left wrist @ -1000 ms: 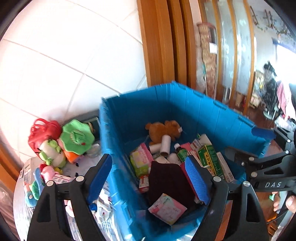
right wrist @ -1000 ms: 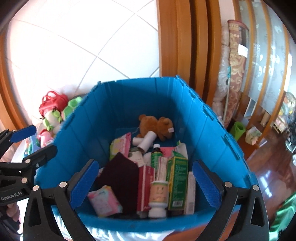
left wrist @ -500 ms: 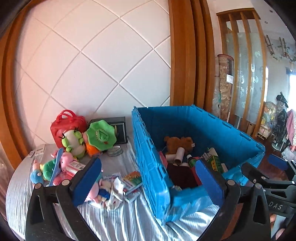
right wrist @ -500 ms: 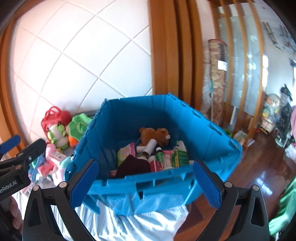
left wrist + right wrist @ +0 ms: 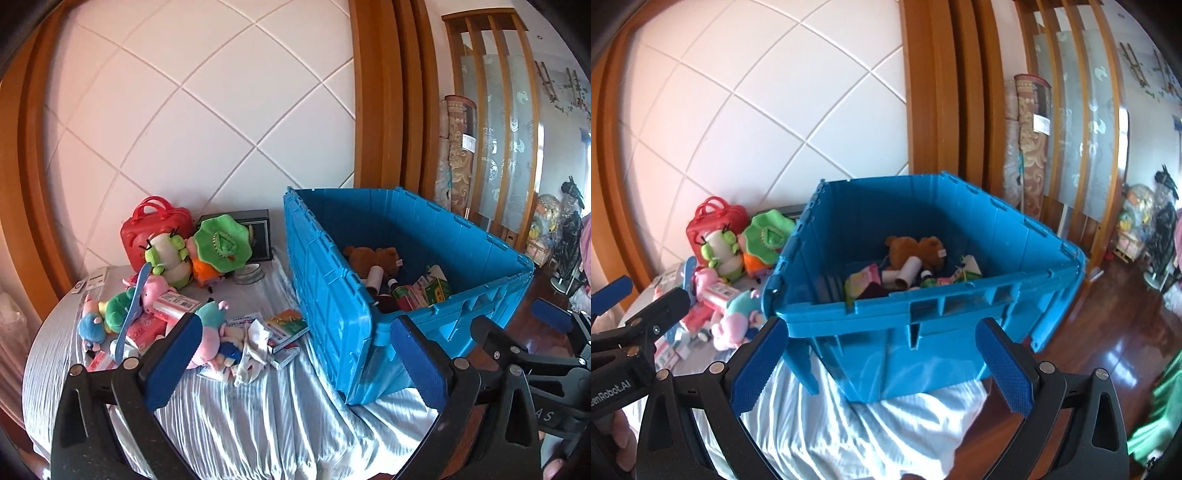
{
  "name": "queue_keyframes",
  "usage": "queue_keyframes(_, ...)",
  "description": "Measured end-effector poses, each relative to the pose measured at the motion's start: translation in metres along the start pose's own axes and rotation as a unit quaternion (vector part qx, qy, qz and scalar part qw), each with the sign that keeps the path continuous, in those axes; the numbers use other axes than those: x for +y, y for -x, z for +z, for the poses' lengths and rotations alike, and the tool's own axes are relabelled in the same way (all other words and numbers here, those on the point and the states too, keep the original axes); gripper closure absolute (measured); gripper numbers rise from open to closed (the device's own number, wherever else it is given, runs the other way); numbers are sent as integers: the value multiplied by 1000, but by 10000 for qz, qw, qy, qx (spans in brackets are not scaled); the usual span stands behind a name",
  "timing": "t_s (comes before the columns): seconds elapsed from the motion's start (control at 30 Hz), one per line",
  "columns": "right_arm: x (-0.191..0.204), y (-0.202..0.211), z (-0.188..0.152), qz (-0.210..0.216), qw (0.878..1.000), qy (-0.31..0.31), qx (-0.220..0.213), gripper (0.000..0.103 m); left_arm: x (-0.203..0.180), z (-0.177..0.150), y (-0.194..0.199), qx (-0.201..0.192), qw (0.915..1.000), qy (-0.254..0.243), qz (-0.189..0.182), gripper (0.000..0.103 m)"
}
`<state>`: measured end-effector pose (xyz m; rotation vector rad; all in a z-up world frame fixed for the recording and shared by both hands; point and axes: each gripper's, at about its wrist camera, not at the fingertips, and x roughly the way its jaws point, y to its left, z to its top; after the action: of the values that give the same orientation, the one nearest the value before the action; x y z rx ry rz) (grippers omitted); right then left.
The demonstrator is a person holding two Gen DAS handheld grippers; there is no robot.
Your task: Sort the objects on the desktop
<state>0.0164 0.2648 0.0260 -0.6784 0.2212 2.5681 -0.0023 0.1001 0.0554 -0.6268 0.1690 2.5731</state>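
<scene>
My left fingers (image 5: 291, 358) stand spread wide, having just been opening, with nothing between them; my right fingers (image 5: 882, 363) gape empty too. One blue crate (image 5: 923, 317) sits just beyond both, at the counter's (image 5: 280, 413) right edge. The toy pile (image 5: 170, 295) lies left.

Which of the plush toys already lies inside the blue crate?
The brown teddy bear, lying at the back of the blue crate. The green, pink and orange plush toys all sit outside on the table.
</scene>
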Motion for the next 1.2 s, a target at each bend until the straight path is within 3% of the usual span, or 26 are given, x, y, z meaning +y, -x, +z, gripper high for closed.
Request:
queue_keyframes(0.53, 12, -7, 4, 64, 9999, 110, 31, 0, 13, -5, -5, 93, 9999, 126, 74, 0)
queue_keyframes(1.2, -6, -12, 10, -39, 10000, 75, 45, 0, 4, 2, -15, 151, 9998, 132, 2, 0)
